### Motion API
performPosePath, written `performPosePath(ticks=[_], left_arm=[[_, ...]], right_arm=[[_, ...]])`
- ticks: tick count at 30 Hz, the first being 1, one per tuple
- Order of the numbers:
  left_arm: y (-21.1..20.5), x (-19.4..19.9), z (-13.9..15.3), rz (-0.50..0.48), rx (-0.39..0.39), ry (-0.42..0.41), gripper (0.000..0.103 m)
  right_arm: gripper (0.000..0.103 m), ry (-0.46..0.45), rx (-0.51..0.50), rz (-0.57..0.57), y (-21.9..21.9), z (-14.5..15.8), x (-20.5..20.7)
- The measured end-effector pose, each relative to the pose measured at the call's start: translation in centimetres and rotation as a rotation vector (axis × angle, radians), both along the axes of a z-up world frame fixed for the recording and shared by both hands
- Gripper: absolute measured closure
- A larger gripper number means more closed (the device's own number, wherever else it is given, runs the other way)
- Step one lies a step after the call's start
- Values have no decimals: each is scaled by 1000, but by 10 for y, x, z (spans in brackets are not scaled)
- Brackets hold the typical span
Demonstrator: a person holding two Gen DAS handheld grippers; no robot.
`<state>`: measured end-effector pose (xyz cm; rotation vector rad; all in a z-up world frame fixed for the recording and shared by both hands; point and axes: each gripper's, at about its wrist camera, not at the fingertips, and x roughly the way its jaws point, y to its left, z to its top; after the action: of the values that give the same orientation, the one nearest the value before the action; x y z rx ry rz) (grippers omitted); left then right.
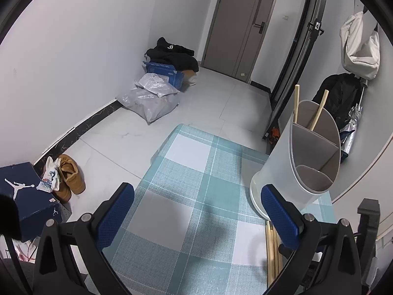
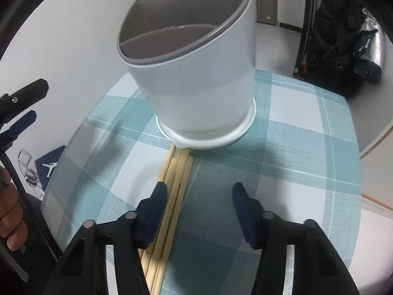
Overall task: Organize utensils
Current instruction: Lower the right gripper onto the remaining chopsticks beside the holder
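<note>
A white utensil holder (image 1: 302, 157) with grey divided compartments stands at the table's right side; it also shows in the right wrist view (image 2: 196, 78). Two wooden chopsticks (image 1: 319, 110) stand in its far compartment. Several wooden chopsticks (image 2: 172, 196) lie on the checked cloth in front of its base; they also show in the left wrist view (image 1: 271, 253). My right gripper (image 2: 199, 196) is open just above the table, its left finger beside the chopstick bundle. My left gripper (image 1: 196, 206) is open and empty over the cloth, left of the holder.
The table wears a teal and white checked cloth (image 1: 196, 184). On the floor to the left are a navy shoebox (image 1: 24, 196), tan shoes (image 1: 71, 177), grey bags (image 1: 149, 98) and a blue crate (image 1: 167, 71). A dark jacket and folded umbrella (image 2: 348, 49) sit at the right.
</note>
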<state>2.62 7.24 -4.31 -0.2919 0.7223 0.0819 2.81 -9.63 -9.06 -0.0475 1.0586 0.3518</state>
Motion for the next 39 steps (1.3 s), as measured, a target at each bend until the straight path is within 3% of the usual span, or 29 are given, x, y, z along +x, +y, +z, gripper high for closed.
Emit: performPosePath(ticks=[2,6,9,11,22,29,39], left_arm=[[2,2,0,2,-3,3,2],[1,2,-1,0,-5,13,2],[1,4,-2,-3,-6,22,2],[1,4,-2,-5,-5,22,2],[1,2,-2,-13,-2,25,2],[0,2,-4,-19,-7,30,2],[-3,2,-5,-29,0,37,2]], right_arm=[[67,14,4,4,1,-2,1],[76,25,11,45,6,-3,-3],[81,18,-40,74,12,-3,-8],[92,26,-40,88,12,-3,-10],[98,70,-51,97,4,1,-29],[97,77,-96,104,-4,2,-39],[95,89,-78,34,-26,7,-36]])
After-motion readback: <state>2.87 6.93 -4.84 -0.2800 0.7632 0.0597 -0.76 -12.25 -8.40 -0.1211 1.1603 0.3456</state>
